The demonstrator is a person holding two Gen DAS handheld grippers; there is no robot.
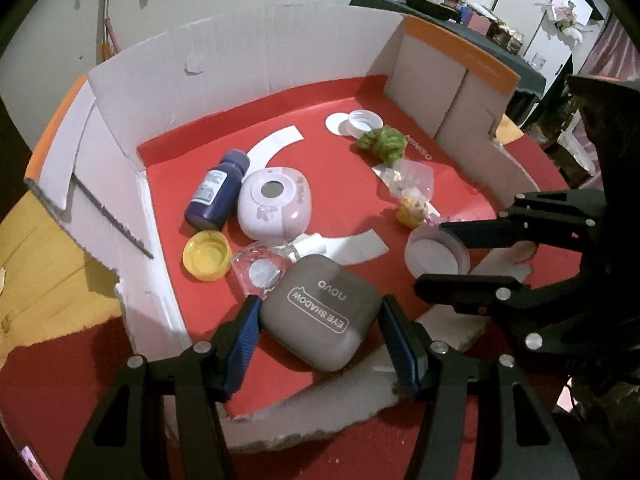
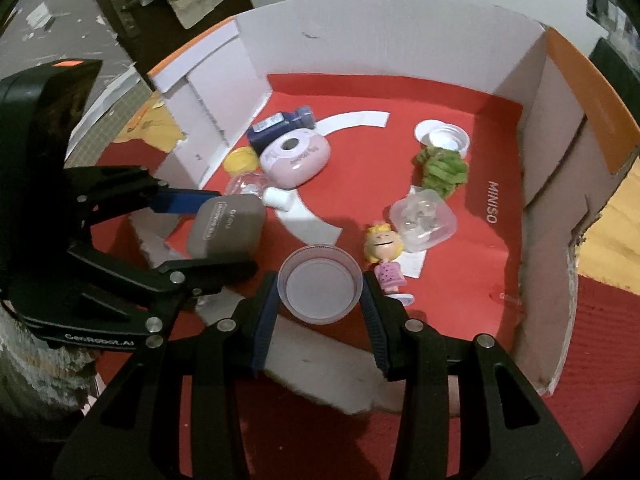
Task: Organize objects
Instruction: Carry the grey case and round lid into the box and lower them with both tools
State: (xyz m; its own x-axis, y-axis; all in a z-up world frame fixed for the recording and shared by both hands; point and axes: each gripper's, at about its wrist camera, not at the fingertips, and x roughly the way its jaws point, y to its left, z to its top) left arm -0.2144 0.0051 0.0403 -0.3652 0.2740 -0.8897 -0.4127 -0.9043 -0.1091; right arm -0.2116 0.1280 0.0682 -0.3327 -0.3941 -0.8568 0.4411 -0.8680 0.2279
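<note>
Red-lined cardboard box (image 1: 224, 80) before us. Our left gripper (image 1: 320, 316) jaws clamp grey eye shadow case (image 1: 320, 316) low over box floor; right gripper (image 2: 320, 292) jaws grip clear round lid (image 2: 320, 290). Beyond: pink device (image 1: 274, 204), blue bottle (image 1: 218, 190).

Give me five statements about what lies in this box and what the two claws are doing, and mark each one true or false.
1. The left claw grips the grey eye shadow case. True.
2. The right claw is empty. False: it holds a round translucent lid.
3. The dark blue bottle stands upright. False: it lies on its side beside the pink round device.
4. The yellow cap lies open side up near the box's left wall. True.
5. The green bundle lies inside the clear plastic container. False: it lies apart on the red floor, nearer the white cap.
</note>
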